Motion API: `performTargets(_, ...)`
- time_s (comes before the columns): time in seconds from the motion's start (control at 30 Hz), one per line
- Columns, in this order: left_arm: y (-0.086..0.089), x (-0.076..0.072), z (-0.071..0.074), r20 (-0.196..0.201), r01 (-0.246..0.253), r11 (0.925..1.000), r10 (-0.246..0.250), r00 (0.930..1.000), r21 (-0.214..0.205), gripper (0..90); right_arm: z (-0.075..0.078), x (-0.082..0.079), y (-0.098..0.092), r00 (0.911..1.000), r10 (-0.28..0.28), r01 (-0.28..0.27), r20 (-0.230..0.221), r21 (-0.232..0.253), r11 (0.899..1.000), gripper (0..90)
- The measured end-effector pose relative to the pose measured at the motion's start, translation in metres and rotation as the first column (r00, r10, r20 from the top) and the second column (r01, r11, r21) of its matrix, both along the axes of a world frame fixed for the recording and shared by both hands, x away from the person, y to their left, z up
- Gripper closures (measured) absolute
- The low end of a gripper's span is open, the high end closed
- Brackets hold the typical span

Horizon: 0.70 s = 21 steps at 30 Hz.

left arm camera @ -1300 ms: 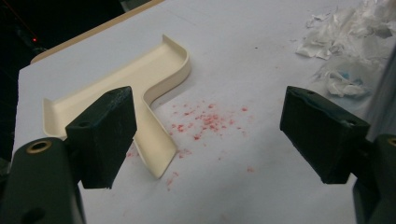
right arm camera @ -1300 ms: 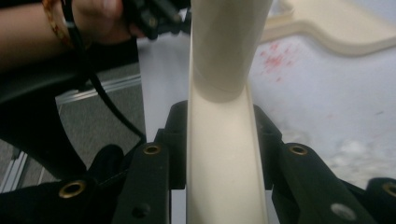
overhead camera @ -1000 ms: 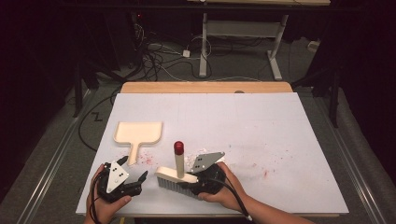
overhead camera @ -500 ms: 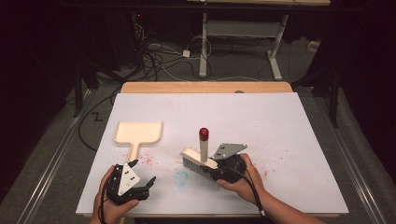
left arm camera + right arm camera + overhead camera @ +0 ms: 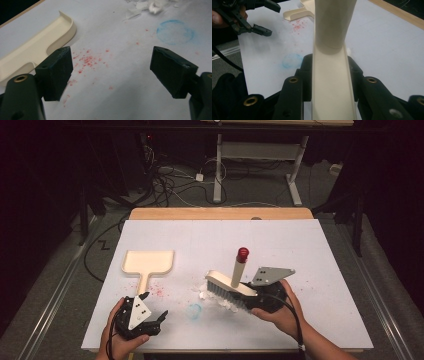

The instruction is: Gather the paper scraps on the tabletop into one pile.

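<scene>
Right gripper [image 5: 252, 296] clamped on brush [image 5: 231, 286], bristles on white scraps [image 5: 220, 299] mid-counter [image 5: 320, 250]. Left gripper [image 5: 152, 312] released, empty, near dustpan [image 5: 148, 262]. Advice: short low strokes toward dustpan, bristles flat.

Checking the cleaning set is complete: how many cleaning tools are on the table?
2: a cream dustpan lying at the left, and a brush clamped in the right gripper, over white scraps.

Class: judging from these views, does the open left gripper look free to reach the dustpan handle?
Probably yes. The left gripper is open, and only bare board with red specks lies between it and the dustpan handle.
</scene>
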<state>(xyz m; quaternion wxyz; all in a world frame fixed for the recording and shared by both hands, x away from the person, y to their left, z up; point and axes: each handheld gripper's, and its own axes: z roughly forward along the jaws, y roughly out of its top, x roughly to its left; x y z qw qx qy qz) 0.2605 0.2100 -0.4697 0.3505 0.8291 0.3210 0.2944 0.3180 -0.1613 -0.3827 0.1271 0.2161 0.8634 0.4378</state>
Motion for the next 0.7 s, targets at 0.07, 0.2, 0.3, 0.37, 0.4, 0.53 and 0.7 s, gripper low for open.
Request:
performTargets(0.07,0.000,0.000,0.000,-0.001,0.002,1.0000,-0.002,1.0000,0.004,17.7,0.004,-0.002,-0.012,0.9999,-0.006,0.006,0.009,-0.002,1.000,67.5)
performTargets(0.2,-0.002,0.000,0.000,-0.003,0.005,0.9999,-0.005,1.0000,0.010,17.7,0.007,-0.008,-0.040,0.9989,-0.028,0.029,0.037,-0.024,0.999,67.5)
performTargets(0.3,-0.003,0.000,-0.001,-0.003,0.007,0.9999,-0.007,1.0000,0.015,17.6,0.006,-0.013,-0.059,0.9967,-0.053,0.056,0.062,-0.057,0.997,67.5)
performTargets(0.37,-0.003,0.000,-0.001,-0.005,0.008,0.9998,-0.008,1.0000,0.017,17.6,0.003,-0.017,-0.072,0.9945,-0.072,0.078,0.076,-0.082,0.994,67.5)
performTargets(0.4,-0.003,0.000,-0.001,-0.004,0.008,0.9998,-0.008,1.0000,0.019,17.6,0.002,-0.018,-0.075,0.9944,-0.075,0.081,0.075,-0.089,0.993,67.5)
performTargets(0.53,-0.004,0.000,-0.001,-0.006,0.014,0.9995,-0.014,0.9999,0.027,17.6,-0.006,-0.022,-0.091,0.9954,-0.075,0.083,0.059,-0.131,0.988,67.5)
performTargets(0.7,-0.006,0.001,-0.002,-0.012,0.021,0.9991,-0.020,0.9997,0.036,17.7,-0.021,-0.027,-0.103,0.9981,-0.061,0.062,0.008,-0.186,0.981,67.5)
